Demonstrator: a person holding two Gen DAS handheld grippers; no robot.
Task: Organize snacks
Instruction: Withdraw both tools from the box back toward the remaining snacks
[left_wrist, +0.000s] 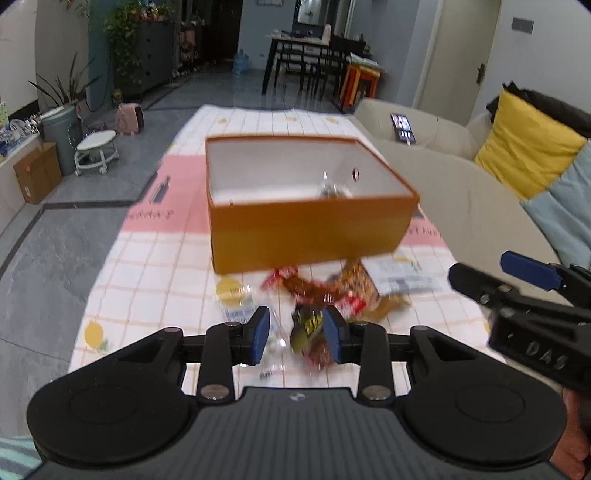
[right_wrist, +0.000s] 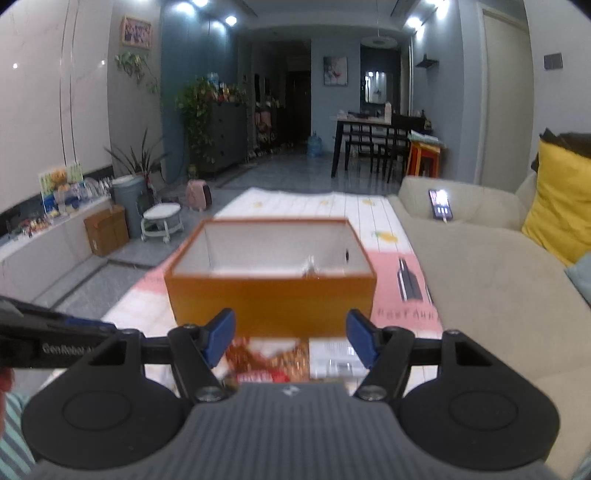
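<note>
- Left wrist view only: pile of snack packets (left_wrist: 325, 295) on the grid-patterned surface (left_wrist: 155, 273), just in front of the open orange box (left_wrist: 310, 236); right tool (left_wrist: 517, 284) entering from the right edge.
- Right wrist view only: white packet (right_wrist: 334, 360) beside an orange-patterned packet (right_wrist: 269, 358).
- Left tool (left_wrist: 295, 336): fingers narrowly apart over a dark yellow-lettered packet (left_wrist: 308, 328), gripping nothing.
- Right tool: fingers wide apart, empty.
</note>
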